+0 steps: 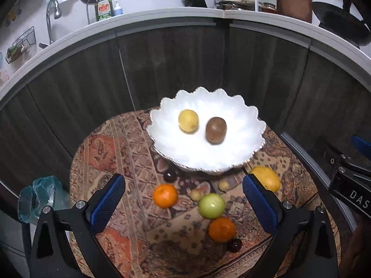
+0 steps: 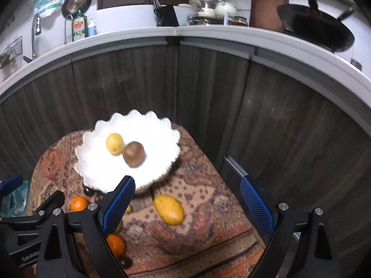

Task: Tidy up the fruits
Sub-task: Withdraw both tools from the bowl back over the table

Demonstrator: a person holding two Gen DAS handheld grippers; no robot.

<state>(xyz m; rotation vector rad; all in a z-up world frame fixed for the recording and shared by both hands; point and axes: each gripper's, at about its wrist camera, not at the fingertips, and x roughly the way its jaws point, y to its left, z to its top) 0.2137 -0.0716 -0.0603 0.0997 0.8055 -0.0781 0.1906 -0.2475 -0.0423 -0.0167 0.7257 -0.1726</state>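
Note:
A white scalloped bowl (image 1: pixel 234 153) (image 2: pixel 92 171) stands on a patterned cloth and holds a yellow lemon (image 1: pixel 188 120) (image 2: pixel 114 143) and a brown kiwi (image 1: pixel 215 130) (image 2: pixel 134 154). In front of it lie two oranges (image 1: pixel 165 195) (image 1: pixel 221 229), a green apple (image 1: pixel 212 205), a yellow mango (image 1: pixel 266 178) (image 2: pixel 169 209), two dark plums (image 1: pixel 170 176) (image 1: pixel 234 245) and two small pale fruits (image 1: pixel 196 194). My left gripper (image 1: pixel 184 202) is open and empty above the loose fruit. My right gripper (image 2: pixel 187 206) is open and empty above the mango.
The cloth-covered table (image 1: pixel 120 153) stands before dark wood cabinet fronts (image 1: pixel 176 64) under a white counter. A blue-green plastic bag (image 1: pixel 40 197) sits at the table's left. The right gripper's body (image 1: pixel 347 180) shows at the right edge of the left wrist view.

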